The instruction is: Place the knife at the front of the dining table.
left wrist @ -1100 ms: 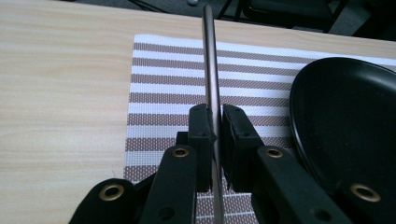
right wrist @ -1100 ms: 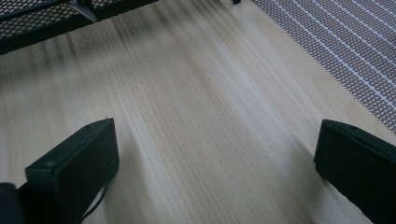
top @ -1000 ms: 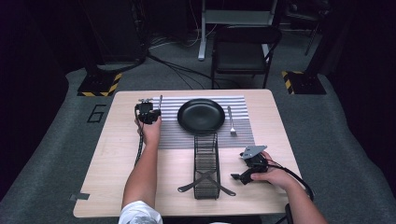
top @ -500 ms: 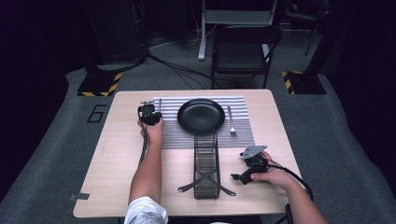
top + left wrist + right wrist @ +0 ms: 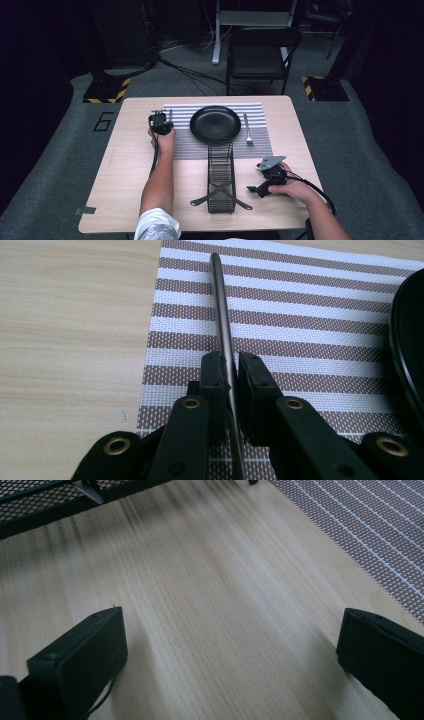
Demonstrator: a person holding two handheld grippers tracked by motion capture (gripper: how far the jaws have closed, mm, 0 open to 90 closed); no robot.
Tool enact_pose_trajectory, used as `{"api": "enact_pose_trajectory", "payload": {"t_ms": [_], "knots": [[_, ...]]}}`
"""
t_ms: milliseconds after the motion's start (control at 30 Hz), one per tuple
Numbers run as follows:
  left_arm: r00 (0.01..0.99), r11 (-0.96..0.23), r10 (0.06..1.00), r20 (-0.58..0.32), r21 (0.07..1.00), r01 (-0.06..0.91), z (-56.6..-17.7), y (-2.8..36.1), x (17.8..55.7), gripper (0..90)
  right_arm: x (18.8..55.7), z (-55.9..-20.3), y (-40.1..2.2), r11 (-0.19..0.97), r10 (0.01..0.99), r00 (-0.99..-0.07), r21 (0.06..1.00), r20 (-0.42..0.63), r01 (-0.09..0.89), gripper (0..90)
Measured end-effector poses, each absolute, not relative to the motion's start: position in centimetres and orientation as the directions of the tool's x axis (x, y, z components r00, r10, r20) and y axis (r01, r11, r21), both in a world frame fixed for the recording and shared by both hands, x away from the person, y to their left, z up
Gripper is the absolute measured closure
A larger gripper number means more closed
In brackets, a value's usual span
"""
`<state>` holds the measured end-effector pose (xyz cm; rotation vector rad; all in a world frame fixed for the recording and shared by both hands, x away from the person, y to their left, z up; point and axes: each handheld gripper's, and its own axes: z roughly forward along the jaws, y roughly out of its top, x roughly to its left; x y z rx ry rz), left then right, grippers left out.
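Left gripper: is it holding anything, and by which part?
Yes. The left gripper is shut on a slim metal utensil, gripping its shaft partway along; which end cannot be told. The right gripper is open, holding nothing.

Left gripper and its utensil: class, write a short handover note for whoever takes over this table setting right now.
Left gripper: shut on a thin metal utensil, over the left edge of the striped mat; which utensil it is cannot be told.
Right gripper: open, holding nothing, low over the table right of the mesh caddy.
Done: plate at mat centre, fork to its right.
Left: probably lay the utensil left of the plate and release.
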<state>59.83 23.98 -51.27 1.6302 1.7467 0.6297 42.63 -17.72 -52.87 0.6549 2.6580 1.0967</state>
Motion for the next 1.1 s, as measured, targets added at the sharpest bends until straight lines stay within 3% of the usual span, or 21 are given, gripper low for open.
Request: {"api": "enact_pose_trajectory", "payload": {"t_ms": [733,833,1100], "knots": [[0.03,0.083,0.99,-0.141,0.725,0.684,-51.7,23.0,60.2,79.8,42.7,-52.9,-17.6,0.629,0.465,-0.885,0.707,-0.01,0.323,0.0],[0.047,0.107,0.98,-0.191,0.719,0.687,-51.8,23.1,60.1,78.5,42.7,-52.9,-17.6,0.63,0.465,-0.885,0.707,-0.01,0.323,0.0],[0.067,0.086,0.981,-0.182,0.718,0.691,-51.6,22.8,60.0,71.4,42.7,-52.9,-17.6,0.629,0.466,-0.885,0.707,-0.01,0.323,0.0]]}}
